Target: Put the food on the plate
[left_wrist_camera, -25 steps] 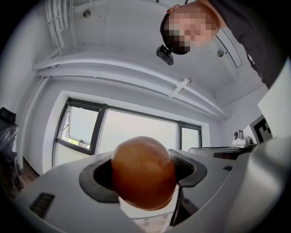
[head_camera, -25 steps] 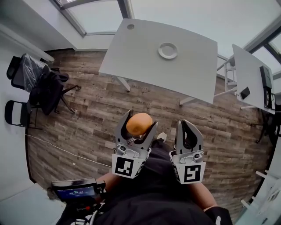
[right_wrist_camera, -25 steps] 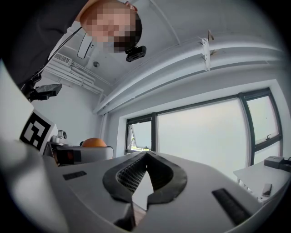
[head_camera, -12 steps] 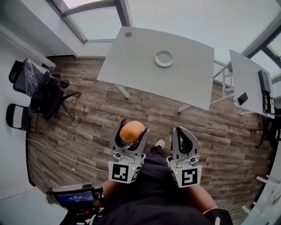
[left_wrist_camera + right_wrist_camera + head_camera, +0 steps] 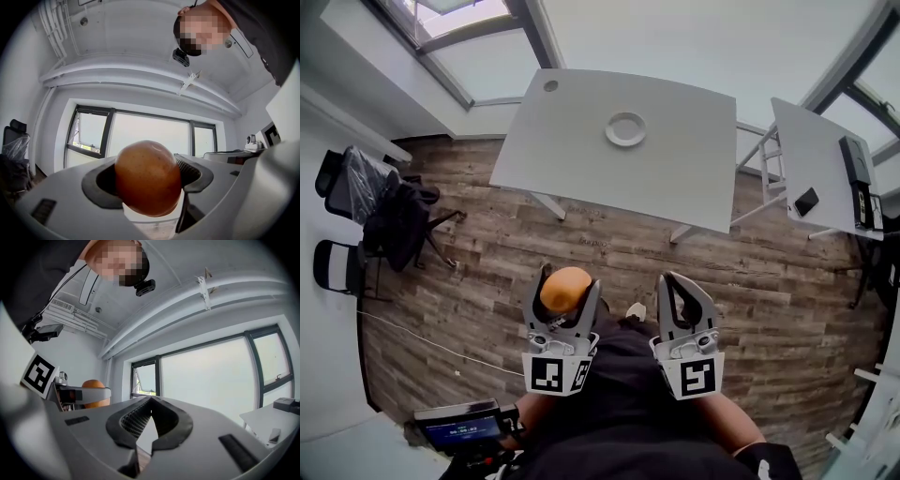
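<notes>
Bright, even daylight from overexposed windows [image 5: 150, 127], strong fisheye curvature, dark vignetted corners in gripper views

an office: plain white desks [image 5: 675, 169] on a wood-plank floor [image 5: 487, 253], black office chairs [image 5: 333, 258] by the wall, a dark jacket [image 5: 397, 204] draped over one, a wide band of windows [image 5: 211, 376], electronics [image 5: 855, 167] on the side desk [image 5: 811, 141].

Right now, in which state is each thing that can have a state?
left tool: shut on the orange, held above the floor.
orange: gripped between the jaws, not yet on the plate.
right tool: shut, nothing in it.
plate: empty, on the white table.
window: tilted open.
handheld screen: lit.
</notes>
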Motion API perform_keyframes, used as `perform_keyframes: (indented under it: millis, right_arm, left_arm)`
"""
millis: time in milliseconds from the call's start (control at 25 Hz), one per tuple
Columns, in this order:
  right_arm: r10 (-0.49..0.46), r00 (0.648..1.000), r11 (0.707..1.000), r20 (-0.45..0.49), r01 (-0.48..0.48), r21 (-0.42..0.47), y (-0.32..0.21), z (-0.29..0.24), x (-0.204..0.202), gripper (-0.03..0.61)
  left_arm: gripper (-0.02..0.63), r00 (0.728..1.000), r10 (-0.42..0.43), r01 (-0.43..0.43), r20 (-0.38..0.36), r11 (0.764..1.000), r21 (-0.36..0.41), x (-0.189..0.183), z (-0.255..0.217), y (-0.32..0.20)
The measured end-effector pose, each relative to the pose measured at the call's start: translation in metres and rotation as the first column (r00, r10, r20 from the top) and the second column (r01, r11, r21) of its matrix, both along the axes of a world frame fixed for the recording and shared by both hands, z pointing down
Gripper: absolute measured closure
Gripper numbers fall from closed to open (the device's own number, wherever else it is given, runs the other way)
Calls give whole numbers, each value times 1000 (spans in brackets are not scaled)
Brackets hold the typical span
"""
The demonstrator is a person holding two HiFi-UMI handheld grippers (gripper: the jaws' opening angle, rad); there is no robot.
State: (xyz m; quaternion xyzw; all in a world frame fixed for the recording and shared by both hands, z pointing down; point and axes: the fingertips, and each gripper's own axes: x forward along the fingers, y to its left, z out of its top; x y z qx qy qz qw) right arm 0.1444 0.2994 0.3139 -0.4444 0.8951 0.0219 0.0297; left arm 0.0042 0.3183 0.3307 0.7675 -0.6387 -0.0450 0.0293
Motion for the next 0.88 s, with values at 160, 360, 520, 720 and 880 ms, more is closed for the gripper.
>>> perform_keyframes:
  millis: [160, 360, 520, 720, 880]
  right_arm:
    - [-16, 1000, 1000, 2, 16, -3, -1, 3, 9, 572]
    - [4, 1000, 1000, 12, -4, -8, -11, 7, 15, 572]
    - [31, 1000, 999, 3, -31, -22, -24, 12, 18, 572]
    - [63, 998, 998, -16, -63, -29, -55, 15, 18, 572]
    - [69, 997, 996, -34, -71, -46, -82, 18, 10, 572]
  left_arm:
    - [287, 1000, 10, -10, 4, 1000, 9, 11, -3, -8]
    - [287, 999, 37, -37, 11, 999, 7, 21, 0, -19]
    - [287, 998, 67, -67, 4, 998, 10, 25, 3, -38]
    - [287, 993, 117, -117, -7, 993, 5, 29, 9, -74]
    - [287, 989, 145, -146, -26, 989, -17, 24, 13, -106]
